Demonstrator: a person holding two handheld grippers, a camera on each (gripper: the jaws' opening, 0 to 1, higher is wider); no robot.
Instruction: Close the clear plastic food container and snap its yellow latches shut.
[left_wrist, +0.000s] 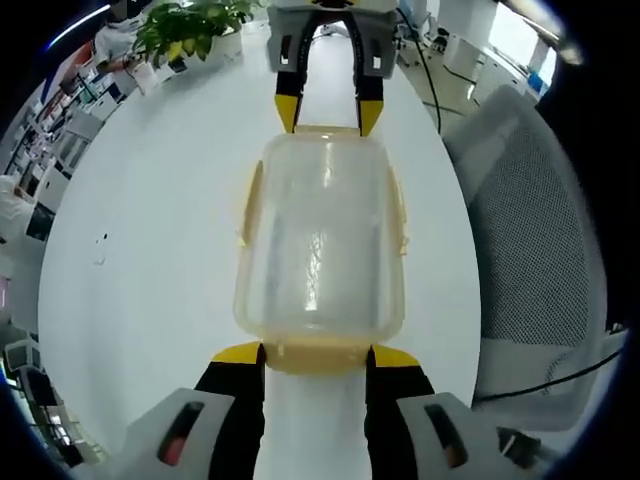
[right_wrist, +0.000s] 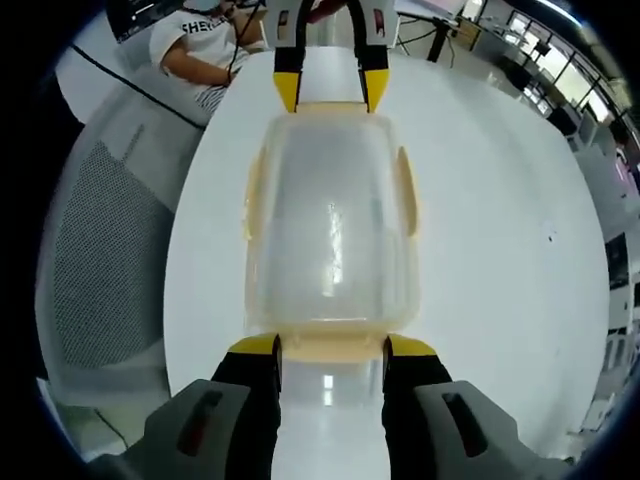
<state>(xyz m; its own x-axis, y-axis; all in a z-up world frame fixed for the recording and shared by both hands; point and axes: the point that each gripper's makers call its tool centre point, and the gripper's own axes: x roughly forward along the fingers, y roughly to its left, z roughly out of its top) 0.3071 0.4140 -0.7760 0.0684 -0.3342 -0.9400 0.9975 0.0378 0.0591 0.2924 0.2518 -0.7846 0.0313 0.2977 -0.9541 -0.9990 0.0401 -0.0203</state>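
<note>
The clear plastic container (left_wrist: 320, 240) lies lengthwise on the white table (left_wrist: 160, 260) with its lid on. Pale yellow latches (left_wrist: 250, 205) run along its sides, and one sits at each end. My left gripper (left_wrist: 316, 355) is open, its yellow tips flanking the near end latch (left_wrist: 318, 352). At the far end my right gripper (left_wrist: 328, 115) faces it, tips either side of that end. In the right gripper view, the container (right_wrist: 330, 230) lies between my open right gripper (right_wrist: 333, 347) and the left gripper (right_wrist: 331, 92). The end latch (right_wrist: 333, 347) sits between the right tips.
A grey mesh chair (left_wrist: 540, 260) stands beside the table edge; it is the same chair (right_wrist: 100, 270) in the right gripper view. A potted plant (left_wrist: 190, 30) sits at the table's far side. A person in a white shirt (right_wrist: 200, 45) sits beyond the table.
</note>
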